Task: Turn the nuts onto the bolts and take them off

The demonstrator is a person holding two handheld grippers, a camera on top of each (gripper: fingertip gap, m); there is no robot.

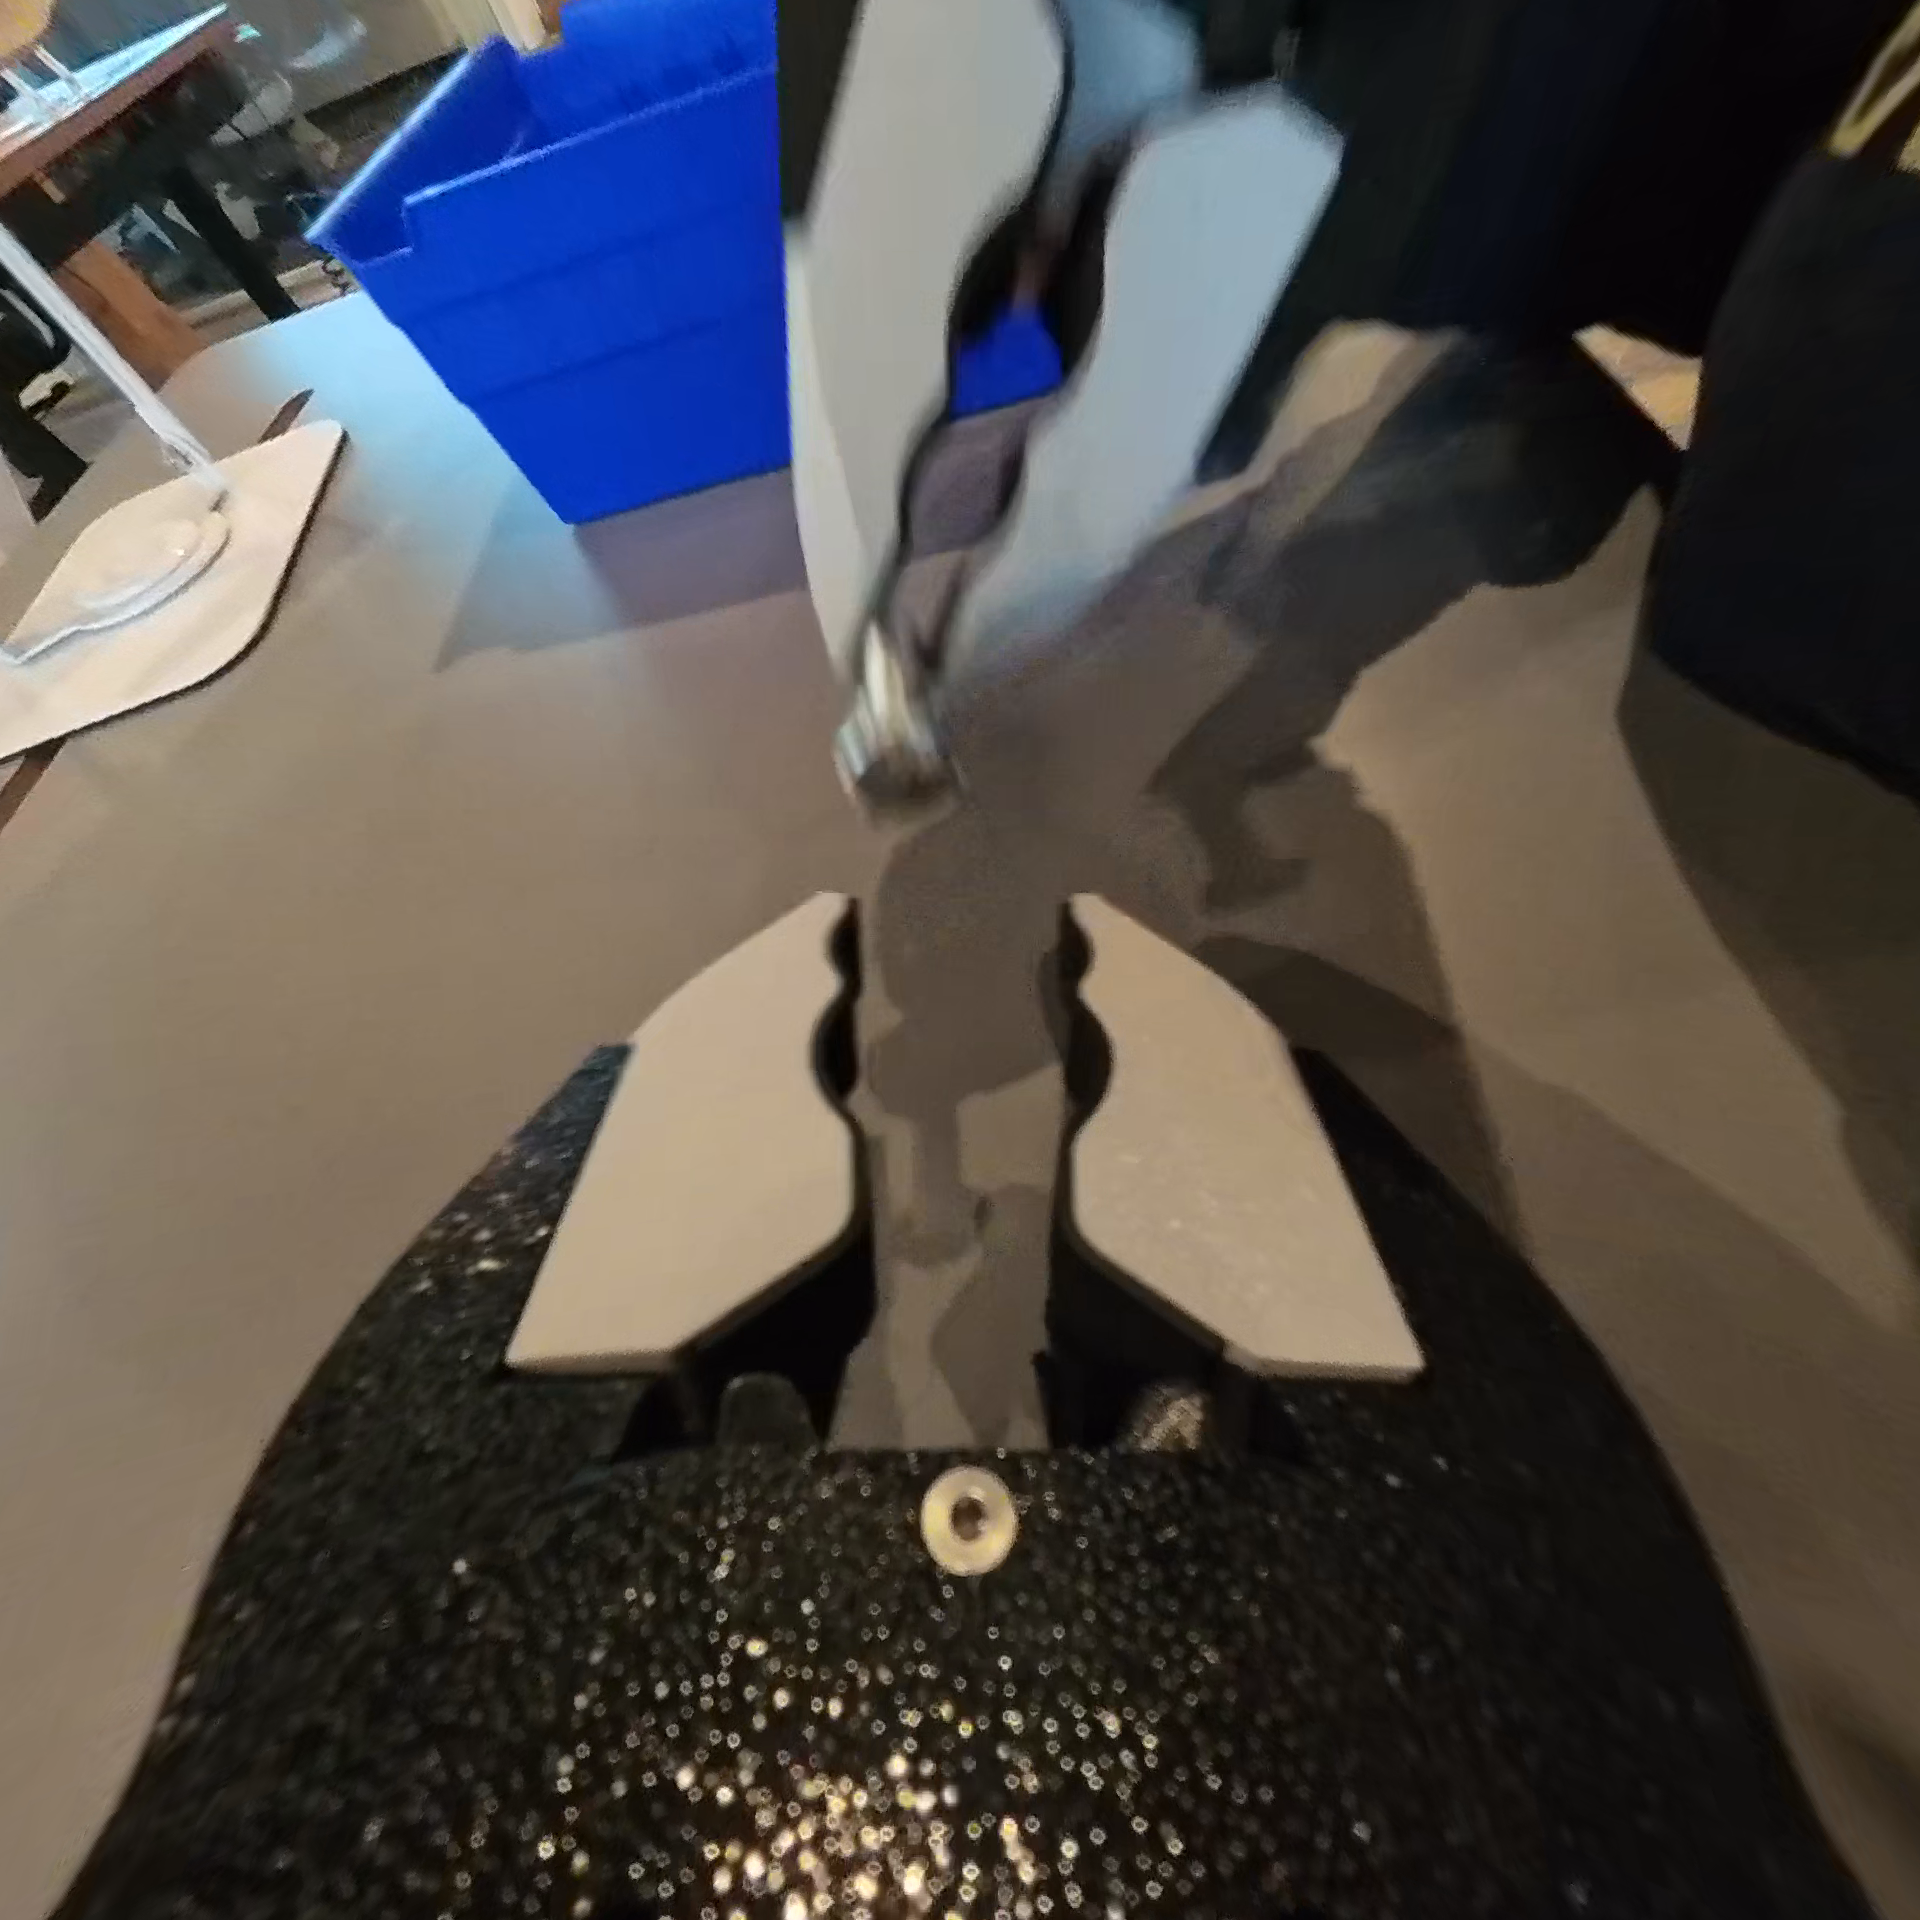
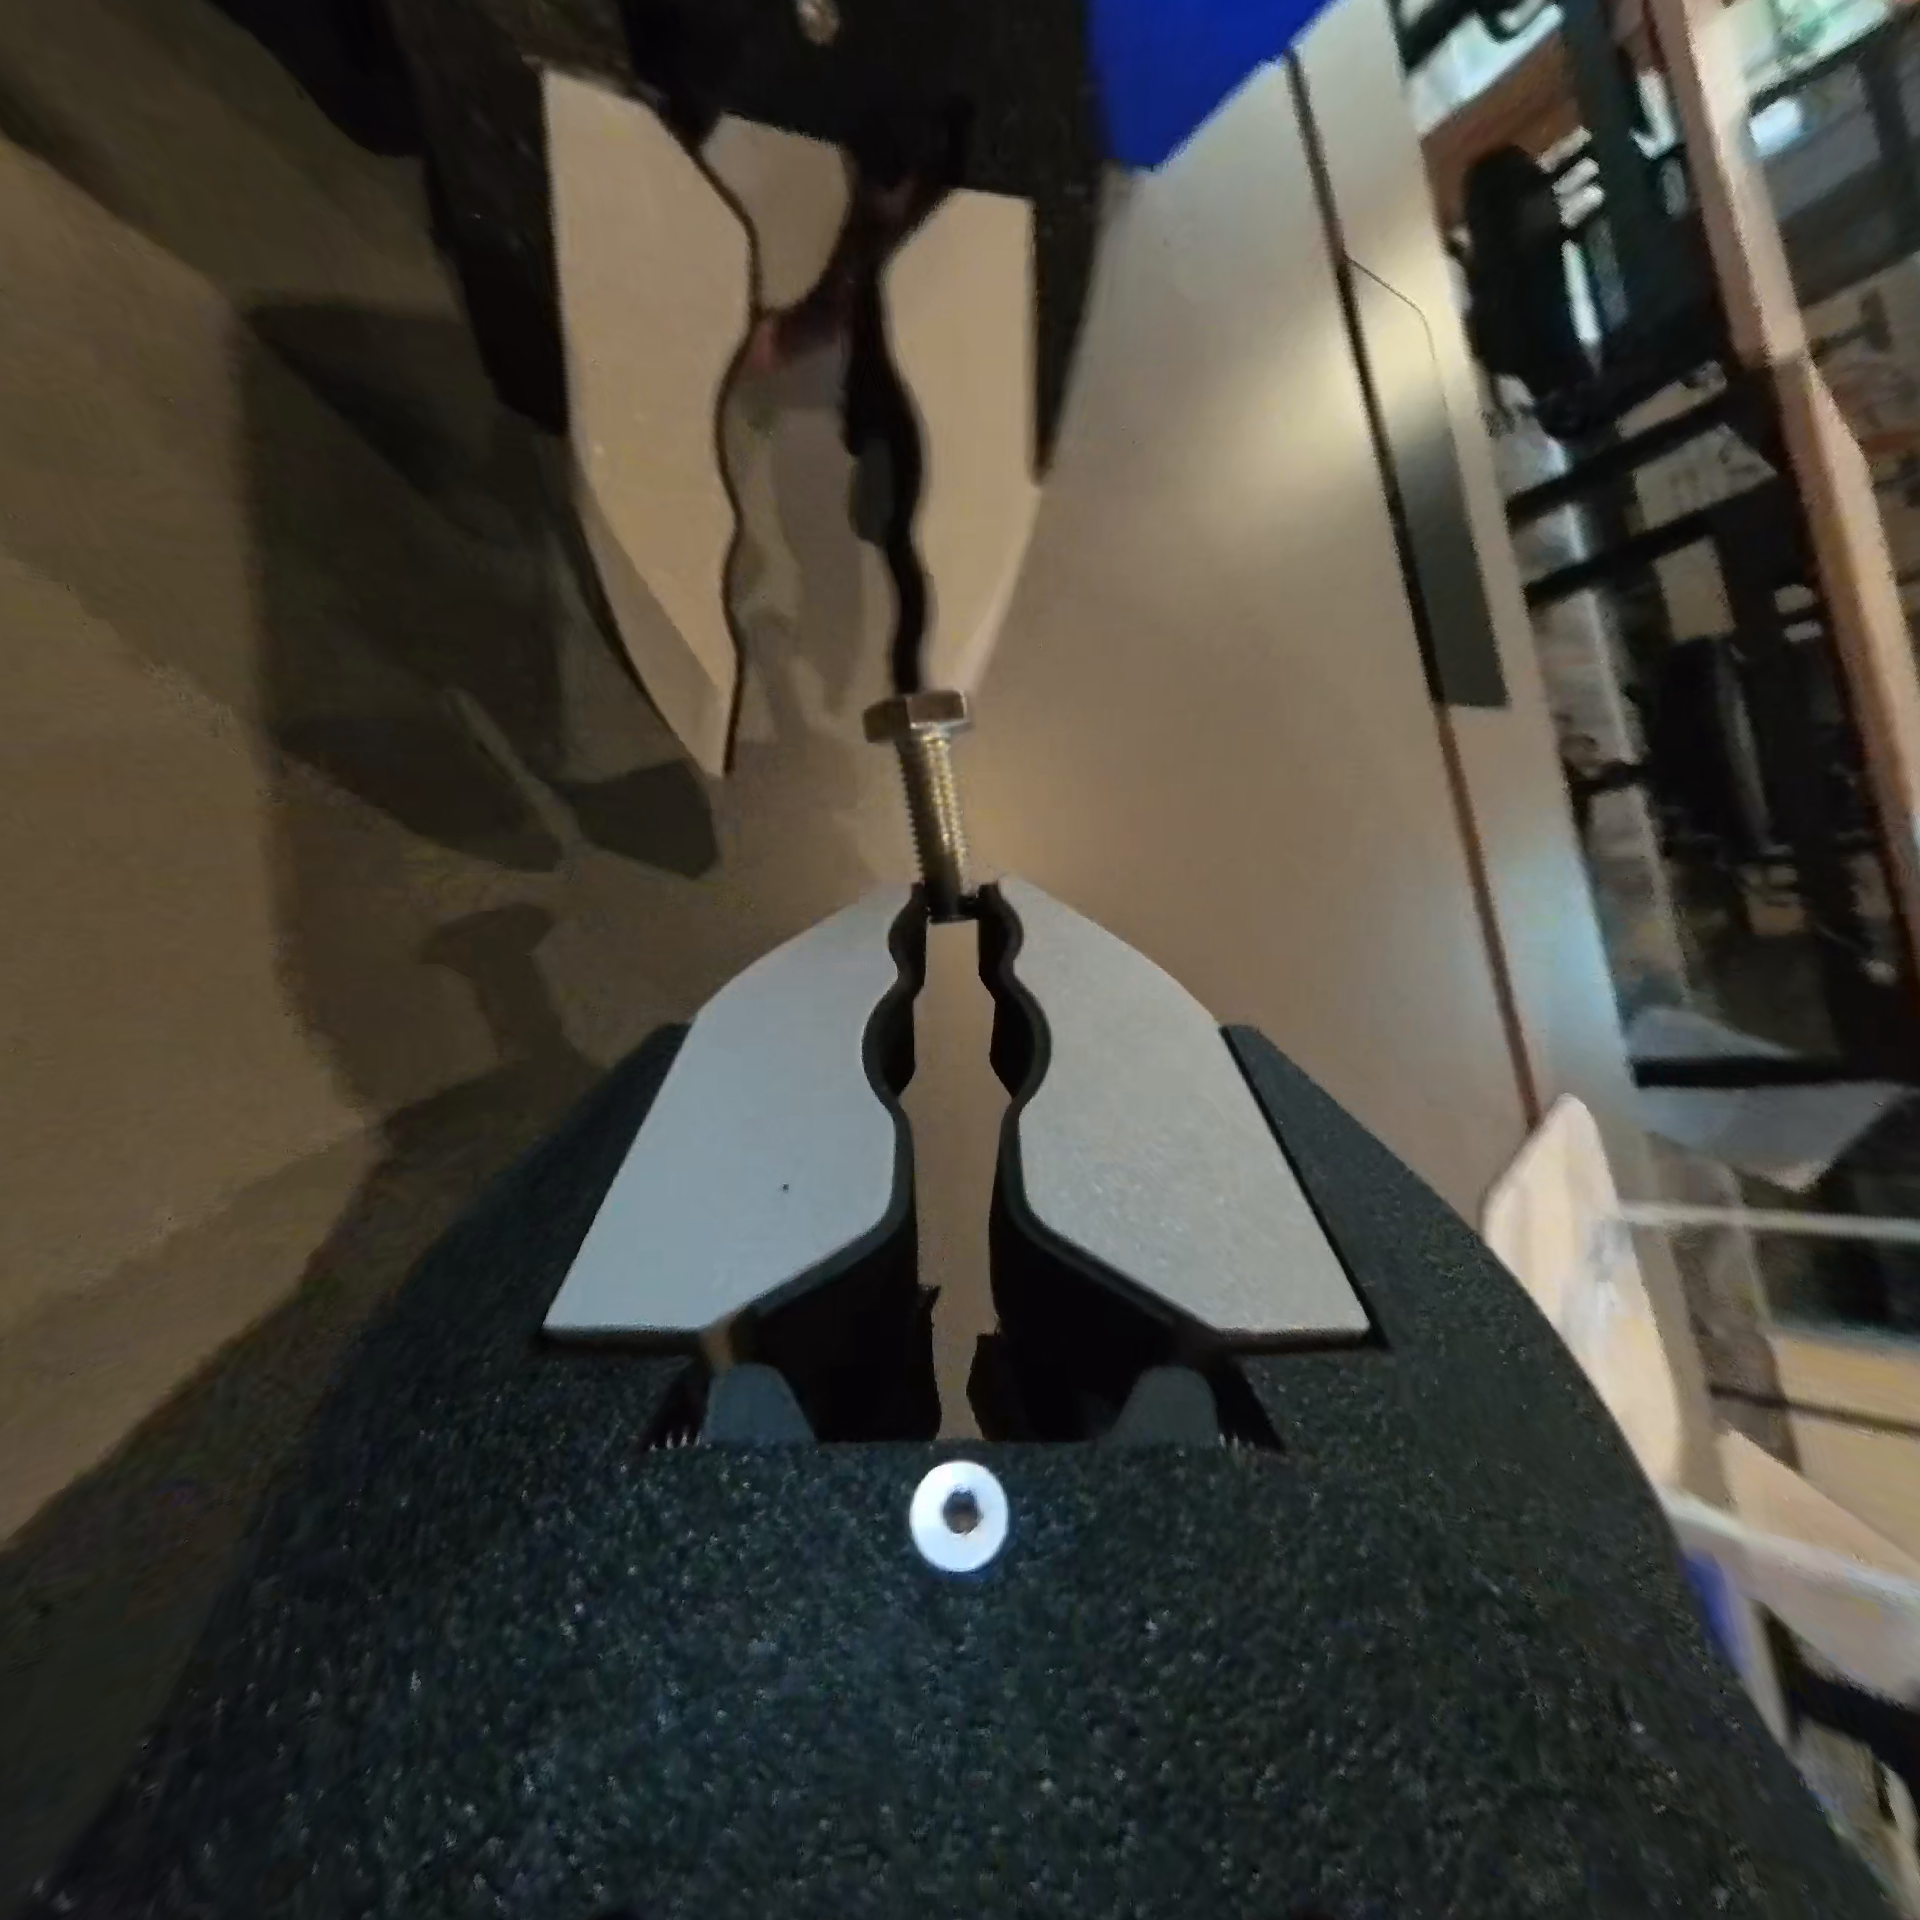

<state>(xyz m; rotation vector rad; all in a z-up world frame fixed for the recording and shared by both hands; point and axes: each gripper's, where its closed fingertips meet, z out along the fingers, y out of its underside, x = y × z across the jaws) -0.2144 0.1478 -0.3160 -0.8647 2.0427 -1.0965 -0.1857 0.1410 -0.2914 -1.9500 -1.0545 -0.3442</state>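
Observation:
My right gripper [image 2: 954, 902] is shut on the threaded tip of a metal hex bolt [image 2: 928, 800]. The bolt sticks straight out past the fingertips, head outward, and the thread between head and fingertips is bare. In the left wrist view the right gripper [image 1: 914, 634] comes down from the top, blurred, with the bolt head [image 1: 896, 750] at its tip. My left gripper [image 1: 958, 914] is open and empty, a short way below the bolt head. In the right wrist view the left gripper [image 2: 836, 717] faces the bolt head, jaws apart, just beyond it.
Both grippers hang over a tan table top [image 1: 312, 935]. A blue plastic bin [image 1: 582, 312] stands at the back. A white board with a clear stand [image 1: 156, 561] lies at the left. A person in dark clothing [image 1: 1818, 416] is at the right. A clear container [image 2: 1621, 1299] sits near shelving [image 2: 1714, 520].

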